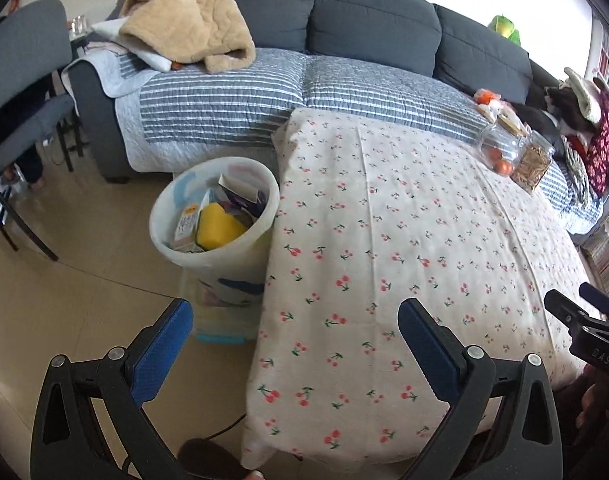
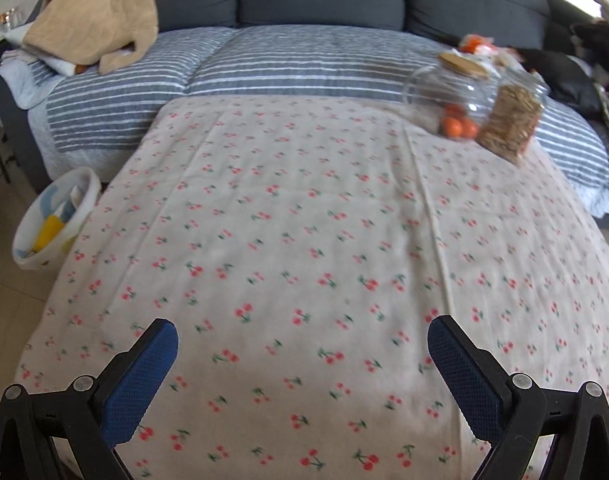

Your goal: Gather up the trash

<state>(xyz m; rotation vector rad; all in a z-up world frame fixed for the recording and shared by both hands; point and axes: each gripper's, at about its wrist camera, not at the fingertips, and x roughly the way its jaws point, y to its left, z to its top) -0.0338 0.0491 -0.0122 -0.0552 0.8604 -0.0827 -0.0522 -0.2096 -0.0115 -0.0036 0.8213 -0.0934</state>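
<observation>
A white trash bin (image 1: 260, 184) stands on the floor against the table's left edge. It holds a yellow piece (image 1: 218, 226), a small carton (image 1: 186, 222) and paper scraps. The bin also shows at the left of the right wrist view (image 2: 84, 196). My left gripper (image 1: 296, 312) is open and empty, over the table's near left corner, with the bin ahead to the left. My right gripper (image 2: 302, 334) is open and empty, above the near part of the table; it also shows at the right edge of the left wrist view (image 1: 580, 304).
The table (image 2: 304, 220) wears a cherry-print cloth. Two glass jars (image 2: 456, 96) sit at its far right, one with orange fruit, one with brown snacks. A grey sofa (image 2: 324, 0) with a striped quilt and a tan blanket (image 1: 192, 24) lies behind. A grey chair (image 1: 20, 80) stands at left.
</observation>
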